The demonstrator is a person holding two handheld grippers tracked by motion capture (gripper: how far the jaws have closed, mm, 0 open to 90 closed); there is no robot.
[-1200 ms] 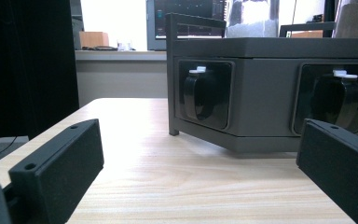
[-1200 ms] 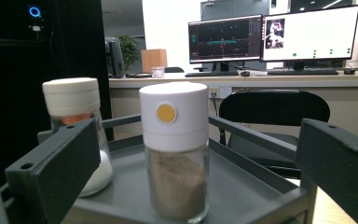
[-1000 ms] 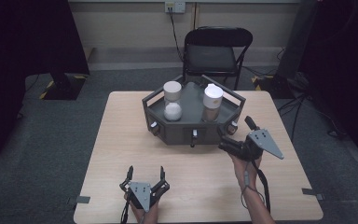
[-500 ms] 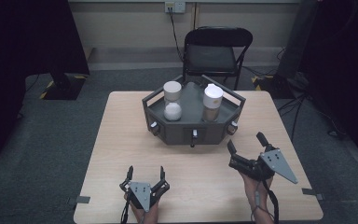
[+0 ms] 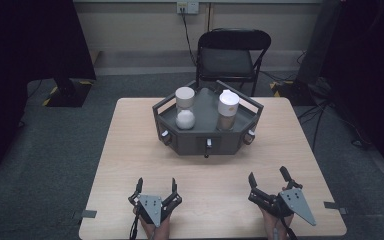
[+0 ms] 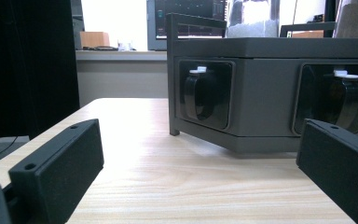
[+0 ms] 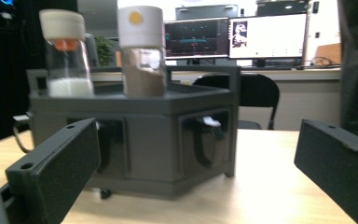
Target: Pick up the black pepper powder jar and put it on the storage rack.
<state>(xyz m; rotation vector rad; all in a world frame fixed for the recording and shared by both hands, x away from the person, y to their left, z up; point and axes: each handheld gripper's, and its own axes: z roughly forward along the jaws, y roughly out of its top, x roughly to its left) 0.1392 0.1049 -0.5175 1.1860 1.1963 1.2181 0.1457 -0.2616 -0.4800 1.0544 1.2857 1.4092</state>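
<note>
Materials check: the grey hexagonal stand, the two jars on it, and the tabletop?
Grey hexagonal stand: looks like matte moulded or printed plastic; flat, dull, uniform faces. Jars: clear bodies, glass or clear plastic, contents visible; white-filled jar and brown-filled jar have opaque white, plastic-looking caps. Tabletop: pale wood-grain, smooth with slight sheen, likely laminate.

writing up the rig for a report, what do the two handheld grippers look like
Both the left gripper and the right gripper are black, each with two flat, blocky jaws that have a small hole near the base. Each carries a grey three-cornered plate on top with small dark dots, and a thin dark cable trails back toward the person.
</note>
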